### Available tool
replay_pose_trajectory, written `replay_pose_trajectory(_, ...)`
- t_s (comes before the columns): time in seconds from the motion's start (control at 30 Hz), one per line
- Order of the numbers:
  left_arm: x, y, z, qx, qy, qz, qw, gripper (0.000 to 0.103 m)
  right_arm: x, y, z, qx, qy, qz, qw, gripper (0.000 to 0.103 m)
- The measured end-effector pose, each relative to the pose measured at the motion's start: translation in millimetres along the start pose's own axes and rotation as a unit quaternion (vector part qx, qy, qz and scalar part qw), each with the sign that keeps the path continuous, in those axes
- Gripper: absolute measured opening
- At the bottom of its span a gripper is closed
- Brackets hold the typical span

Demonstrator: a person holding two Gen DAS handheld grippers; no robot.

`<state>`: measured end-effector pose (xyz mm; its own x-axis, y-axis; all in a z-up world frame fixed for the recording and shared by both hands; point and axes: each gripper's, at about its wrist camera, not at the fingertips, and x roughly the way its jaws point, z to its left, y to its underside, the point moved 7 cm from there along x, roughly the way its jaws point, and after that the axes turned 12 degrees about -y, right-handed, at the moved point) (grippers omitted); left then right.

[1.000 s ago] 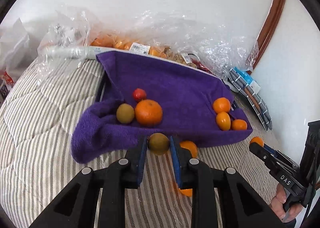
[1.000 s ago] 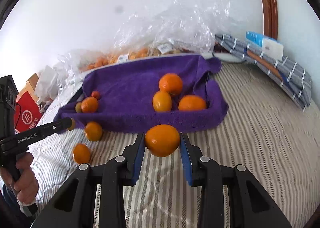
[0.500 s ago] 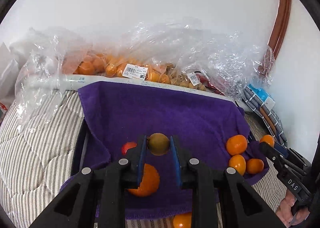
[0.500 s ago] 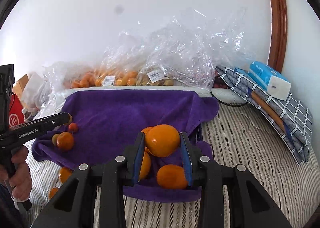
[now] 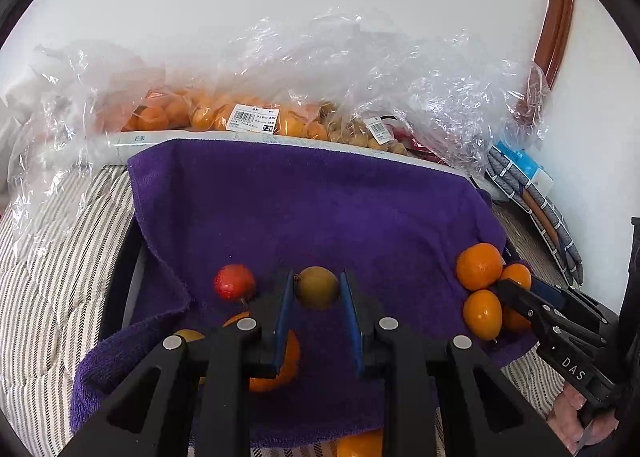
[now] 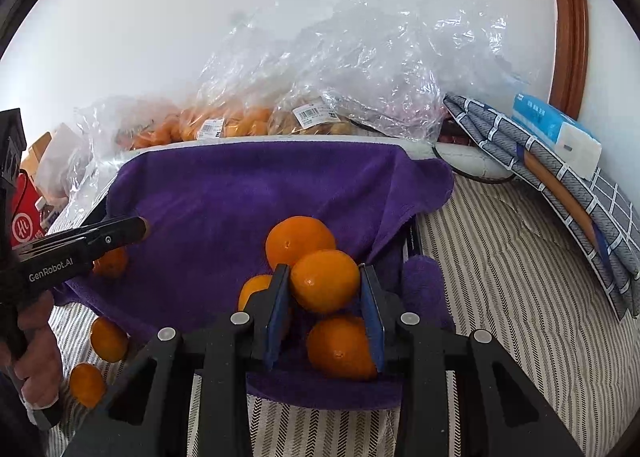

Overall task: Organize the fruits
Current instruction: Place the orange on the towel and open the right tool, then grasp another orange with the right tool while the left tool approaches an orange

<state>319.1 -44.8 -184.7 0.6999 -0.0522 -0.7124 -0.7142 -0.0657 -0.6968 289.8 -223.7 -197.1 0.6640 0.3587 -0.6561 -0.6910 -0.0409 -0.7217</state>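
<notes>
Both hand-held grippers have advanced from the striped bed (image 6: pixel 500 297) to above the purple towel (image 5: pixel 320 209). Left hand-held gripper (image 5: pixel 317 291): clamped on one small olive-brown round fruit (image 5: pixel 317 288), held over the towel's near-left part, beside a red fruit (image 5: pixel 234 282). Right hand-held gripper (image 6: pixel 325 283): clamped on one glossy orange (image 6: pixel 325 281), held over three oranges (image 6: pixel 298 241) clustered at the towel's near-right edge.
</notes>
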Motion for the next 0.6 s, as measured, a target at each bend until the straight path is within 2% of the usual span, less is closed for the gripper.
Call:
replay_pose_trajectory(0.17, -11, -5, 6, -0.012, -0.002, -0.017, 0.9998, 0.024, -12, 1, 3, 0.001, 0.012, -0.020, 1.000, 0.041)
replay_pose_trajectory(0.3, -31, -8, 19, -0.028, -0.006, -0.031, 0.9991, 0.033, -29, 1, 20, 0.006, 0.009, -0.031, 0.999, 0.041)
replay_pose_trajectory(0.43, -53, -4, 39, -0.037, -0.022, -0.035, 0.9984, 0.035, -48, 15, 59, 0.002, -0.019, -0.026, 0.999, 0.041)
replay_pose_trajectory(0.47, -59, -1, 45, -0.038, -0.026, -0.037, 0.9983, 0.038, -50, 20, 71, -0.001, -0.028, -0.020, 0.999, 0.041)
replay_pose_trajectory(0.6, -77, 16, 71, -0.029, -0.044, -0.030, 0.9981, 0.041, -51, 46, 115, -0.009, -0.061, 0.003, 0.998, 0.041)
